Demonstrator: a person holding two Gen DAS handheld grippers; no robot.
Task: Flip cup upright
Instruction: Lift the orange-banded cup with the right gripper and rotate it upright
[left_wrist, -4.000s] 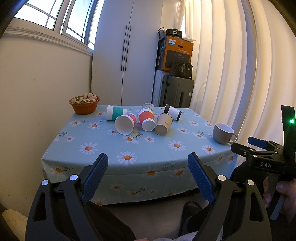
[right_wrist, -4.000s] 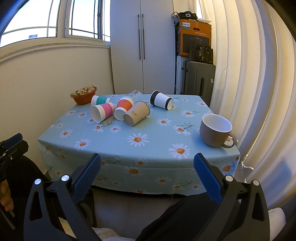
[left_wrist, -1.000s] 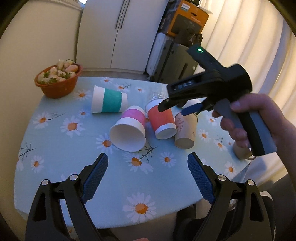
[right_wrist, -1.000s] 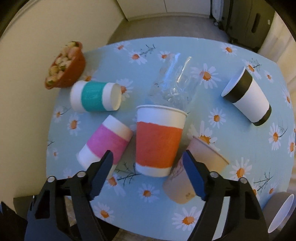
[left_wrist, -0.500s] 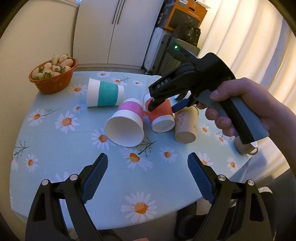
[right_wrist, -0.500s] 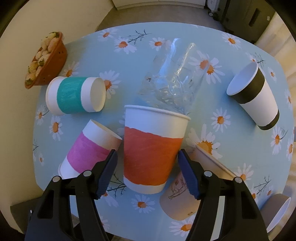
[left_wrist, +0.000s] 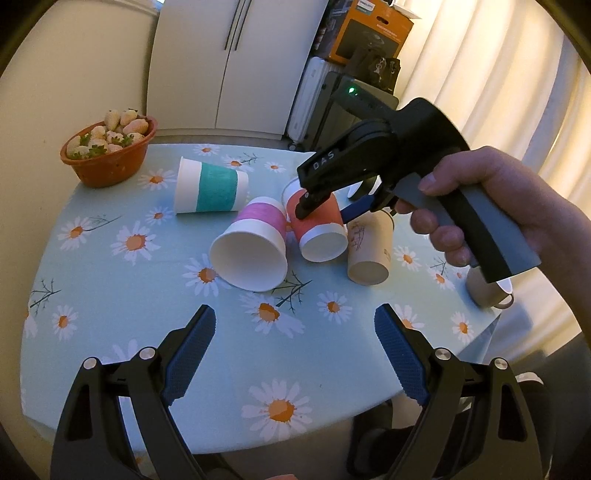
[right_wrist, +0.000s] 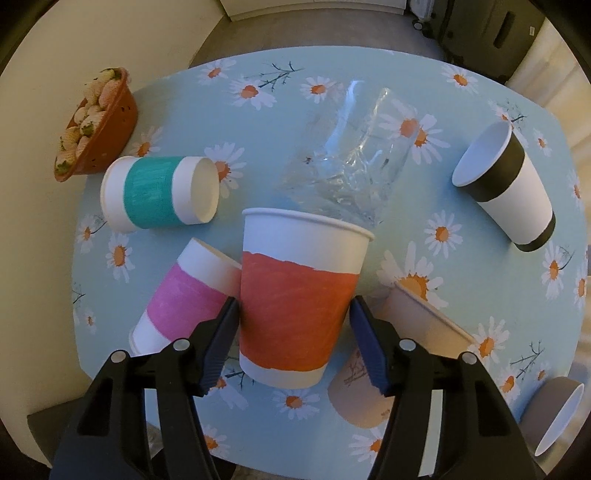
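My right gripper (right_wrist: 293, 325) has its fingers on either side of the orange cup (right_wrist: 299, 299), pads touching its sides. The cup lies on its side on the table (right_wrist: 258, 155), between the pink cup (right_wrist: 184, 299) and the beige cup (right_wrist: 399, 347). My left gripper (left_wrist: 295, 354) hangs wide open and empty above the near table edge.

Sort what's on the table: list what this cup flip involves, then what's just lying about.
In the job:
orange cup
right gripper, fingers either side of it

Lying about:
pink cup
teal cup
black-banded cup
beige cup
clear plastic cup
mug
strawberry bowl
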